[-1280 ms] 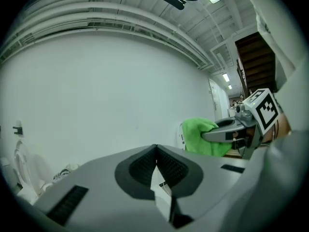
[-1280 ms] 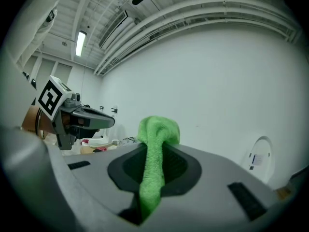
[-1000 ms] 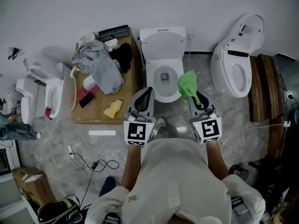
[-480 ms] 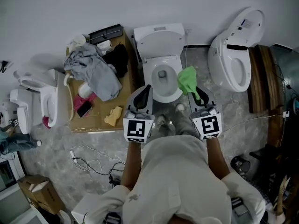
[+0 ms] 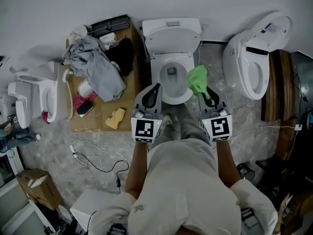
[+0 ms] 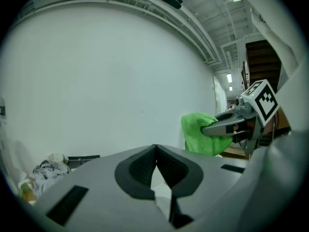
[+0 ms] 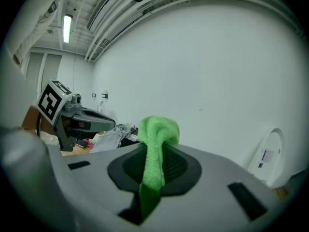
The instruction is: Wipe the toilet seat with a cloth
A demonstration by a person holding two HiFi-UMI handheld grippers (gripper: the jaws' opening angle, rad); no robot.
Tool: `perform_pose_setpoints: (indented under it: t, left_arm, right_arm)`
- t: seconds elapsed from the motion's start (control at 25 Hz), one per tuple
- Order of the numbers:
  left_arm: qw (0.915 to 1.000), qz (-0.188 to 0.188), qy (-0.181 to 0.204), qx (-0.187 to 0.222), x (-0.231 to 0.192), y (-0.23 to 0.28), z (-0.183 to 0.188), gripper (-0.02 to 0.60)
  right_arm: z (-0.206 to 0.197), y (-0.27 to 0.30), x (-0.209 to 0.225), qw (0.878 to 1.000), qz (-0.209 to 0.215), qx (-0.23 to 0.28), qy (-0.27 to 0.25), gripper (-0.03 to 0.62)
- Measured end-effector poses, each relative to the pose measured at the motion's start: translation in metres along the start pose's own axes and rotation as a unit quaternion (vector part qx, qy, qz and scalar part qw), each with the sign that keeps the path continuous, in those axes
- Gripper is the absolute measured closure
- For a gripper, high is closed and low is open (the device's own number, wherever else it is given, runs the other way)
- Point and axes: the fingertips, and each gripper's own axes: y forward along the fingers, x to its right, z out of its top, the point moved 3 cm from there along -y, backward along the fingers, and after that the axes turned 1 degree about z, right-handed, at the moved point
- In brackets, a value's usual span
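Over the bowl's right edge, my right gripper (image 5: 207,96) had its jaws clamped on the green cloth (image 5: 197,79), near the toilet seat (image 5: 157,77); I could not tell if they touched. My left gripper (image 5: 153,92) hung alongside, jaws pressed together on nothing. To wipe well, I judged I should lay the cloth flat on the rim, press lightly, and sweep around without dipping inside.

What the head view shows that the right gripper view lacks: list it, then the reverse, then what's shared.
Head view only: the open toilet, floor cables, the person's back. Right gripper view only: a lit ceiling lamp, and the green cloth pinched between the right gripper's jaws. Both: that cloth, the left gripper, the clothes pile.
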Motion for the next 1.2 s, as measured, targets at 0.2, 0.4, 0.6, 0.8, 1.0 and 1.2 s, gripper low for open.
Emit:
perform_pose_setpoints:
  t: [0.2, 0.4, 0.6, 0.8, 1.0, 1.2]
  left_arm:
    - [0.9988, 0.032, -0.024, -0.027, -0.013, 0.03, -0.028, 0.569]
    - [0.9967, 0.055, -0.034, -0.049, -0.022, 0.061, -0.049, 0.569]
    - [0.9931, 0.072, -0.045, -0.081, -0.028, 0.089, -0.079, 0.569]
    - [0.9882, 0.083, -0.061, -0.113, -0.033, 0.111, -0.117, 0.569]
    - [0.9822, 0.099, -0.085, -0.135, -0.036, 0.125, -0.158, 0.569]
    - [0.9779, 0.109, -0.095, -0.151, -0.036, 0.13, -0.196, 0.569]
  right_arm:
    - [-0.024, 0.038, 0.024, 0.999, 0.029, -0.021, -0.003, 0.549]
    - [-0.045, 0.073, 0.046, 0.997, 0.061, -0.039, 0.002, 0.549]
    - [-0.077, 0.107, 0.055, 0.994, 0.094, -0.062, 0.009, 0.549]
    - [-0.116, 0.141, 0.055, 0.988, 0.127, -0.089, 0.018, 0.549]
    - [-0.156, 0.168, 0.053, 0.982, 0.146, -0.115, 0.025, 0.549]
    - [-0.183, 0.187, 0.041, 0.978, 0.168, -0.121, 0.027, 0.549]
